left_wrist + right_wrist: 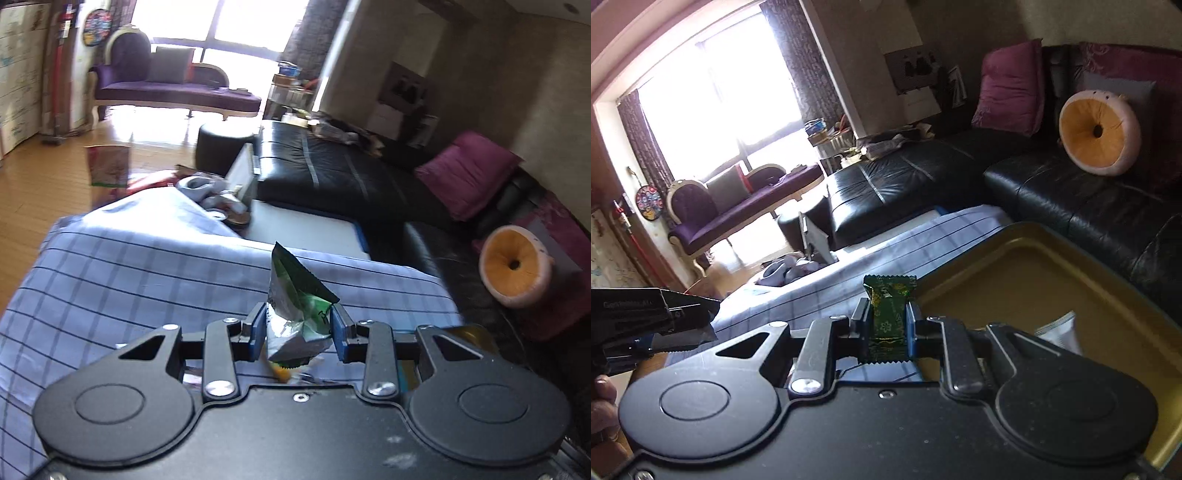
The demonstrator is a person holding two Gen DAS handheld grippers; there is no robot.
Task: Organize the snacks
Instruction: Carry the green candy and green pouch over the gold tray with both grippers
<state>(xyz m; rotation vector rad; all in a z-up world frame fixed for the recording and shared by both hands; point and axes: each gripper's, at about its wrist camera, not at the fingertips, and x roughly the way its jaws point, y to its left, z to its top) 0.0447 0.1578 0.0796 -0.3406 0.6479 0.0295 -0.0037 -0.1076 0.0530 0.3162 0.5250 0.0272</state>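
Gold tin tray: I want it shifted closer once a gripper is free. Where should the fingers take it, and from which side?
Pinch the raised rim of the gold tin tray at its near left edge, coming from above. The tray is shallow and flat on the checked cloth, so only the rim offers a lip; probably needs one finger inside.

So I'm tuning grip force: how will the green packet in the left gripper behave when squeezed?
Probably floppy: the green packet is already creased and folded between the left gripper pads. Likely light, since its free corner stands up unsupported. Its shiny foil may be slippery.

Checked cloth covers the table; gold tray rests on it.
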